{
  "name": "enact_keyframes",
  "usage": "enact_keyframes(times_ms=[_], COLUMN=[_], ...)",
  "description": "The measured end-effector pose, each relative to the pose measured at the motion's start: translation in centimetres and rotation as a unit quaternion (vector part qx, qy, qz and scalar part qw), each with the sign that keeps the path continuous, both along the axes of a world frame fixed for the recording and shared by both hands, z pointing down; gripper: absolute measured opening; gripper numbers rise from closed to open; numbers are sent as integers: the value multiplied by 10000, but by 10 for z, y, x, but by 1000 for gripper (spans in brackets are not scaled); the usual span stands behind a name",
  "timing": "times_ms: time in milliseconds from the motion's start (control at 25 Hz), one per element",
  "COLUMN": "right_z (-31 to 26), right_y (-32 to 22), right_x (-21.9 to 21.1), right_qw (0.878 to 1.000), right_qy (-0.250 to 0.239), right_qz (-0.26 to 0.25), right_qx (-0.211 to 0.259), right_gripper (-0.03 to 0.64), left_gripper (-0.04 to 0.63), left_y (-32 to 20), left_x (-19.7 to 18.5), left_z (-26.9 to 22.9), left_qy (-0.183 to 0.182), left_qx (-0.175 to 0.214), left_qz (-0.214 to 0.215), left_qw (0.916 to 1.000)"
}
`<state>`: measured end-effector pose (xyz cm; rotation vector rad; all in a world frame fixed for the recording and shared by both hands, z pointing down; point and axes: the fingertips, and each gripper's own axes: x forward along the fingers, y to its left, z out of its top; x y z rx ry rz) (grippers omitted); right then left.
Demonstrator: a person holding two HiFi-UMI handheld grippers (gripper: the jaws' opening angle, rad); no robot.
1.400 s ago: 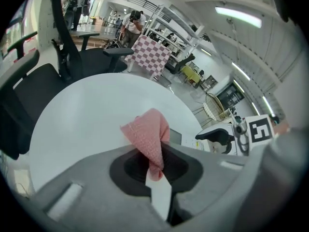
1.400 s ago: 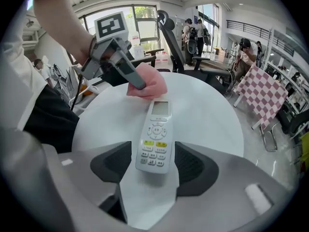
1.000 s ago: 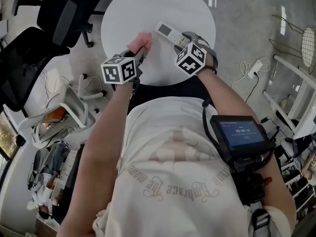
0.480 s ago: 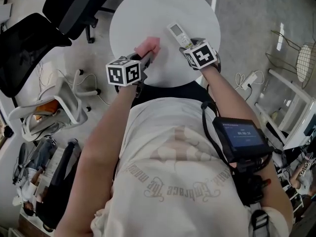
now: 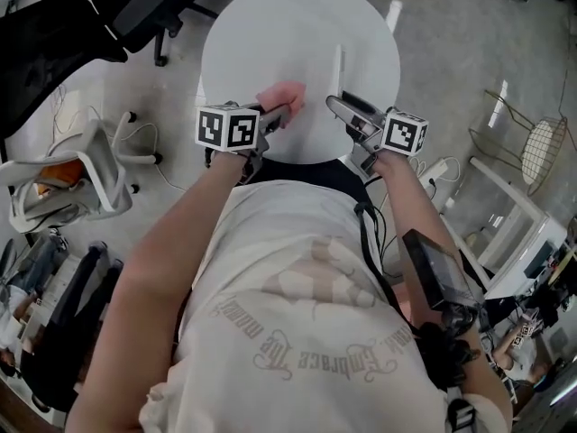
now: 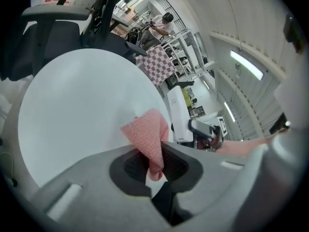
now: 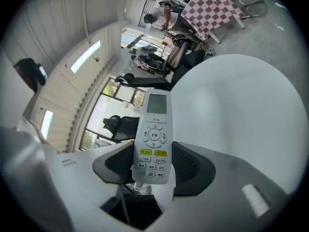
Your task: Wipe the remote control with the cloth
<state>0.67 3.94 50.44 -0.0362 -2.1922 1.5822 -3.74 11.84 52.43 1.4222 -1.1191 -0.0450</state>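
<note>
- My right hand-held gripper point(image 7: 152, 172) is clenched on the remote control point(image 7: 153, 139). The button end sits between the jaws, and the screen end sticks out in front.
- My left hand-held gripper point(image 6: 153, 172) is pinching the pink cloth point(image 6: 147, 134). The pink cloth pokes up out of the jaws.
- The pink cloth and the remote control are near each other but not touching.
- Both are over the near edge of the round white bench point(image 5: 270, 34).
</note>
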Motion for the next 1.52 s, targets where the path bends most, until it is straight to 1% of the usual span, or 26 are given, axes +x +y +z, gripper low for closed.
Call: enact_keyframes(times_ms=[40, 120, 200, 280, 360, 440, 480, 520, 840, 960, 1000, 1080, 1120, 1240, 1320, 1440, 1520], right_z=[-11, -26, -33, -37, -43, -48, -50, -52, -59, -62, -62, -62, -61, -60, -60, -63, -65], right_y=[2, 3, -1, -5, -2, 2, 3, 4, 13, 19, 22, 31, 34, 41, 45, 48, 51], right_x=[-1, -2, -1, -2, -6, -8, -8, -8, -12, -10, -8, -5, -5, -5, -5, -3, -2], right_qw=[9995, 9974, 9962, 9958, 9948, 9937, 9932, 9928, 9900, 9889, 9886, 9884, 9883, 9879, 9870, 9851, 9835], right_qy=[-280, -657, -813, -863, -966, -1066, -1108, -1147, -1406, -1486, -1496, -1482, -1470, -1442, -1461, -1522, -1543], right_qz=[77, 187, 274, 292, 259, 245, 248, 254, 72, -23, -113, -319, -398, -577, -673, -796, -942], right_qx=[-128, -222, -123, 84, 214, 260, 262, 253, 7, -82, -98, -96, -83, -32, -28, -41, -23], right_gripper=[253, 253, 253, 253, 253, 253, 253, 253, 253, 253, 253, 253, 253, 253, 253, 253, 252], left_gripper=[37, 37, 37, 37, 37, 38, 38, 38, 40, 40, 40, 40, 40, 40, 40, 40, 40], left_y=[0, -3, -8, -15, -21, -25, -27, -29, -32, -30, -33, -44, -48, -58, -64, -72, -77], left_x=[4, 13, 23, 32, 40, 48, 51, 51, 39, 33, 29, 20, 16, 7, 1, -6, -14], left_z=[-3, -12, -24, -36, -49, -64, -69, -73, -76, -77, -79, -90, -93, -98, -101, -107, -109], left_qy=[128, 481, 880, 1191, 1563, 2021, 2189, 2275, 2166, 2138, 2180, 2297, 2353, 2474, 2488, 2669, 2689], left_qx=[10, 75, 194, 352, 543, 741, 822, 882, 1121, 1039, 1119, 1460, 1535, 1575, 1648, 1699, 1767], left_qz=[-26, -117, -149, -104, -92, -162, -214, -257, -406, -602, -712, -877, -950, -1054, -1074, -1253, -1356], left_qw=[9999, 9987, 9958, 9922, 9862, 9764, 9720, 9694, 9690, 9695, 9669, 9582, 9550, 9502, 9484, 9403, 9371])
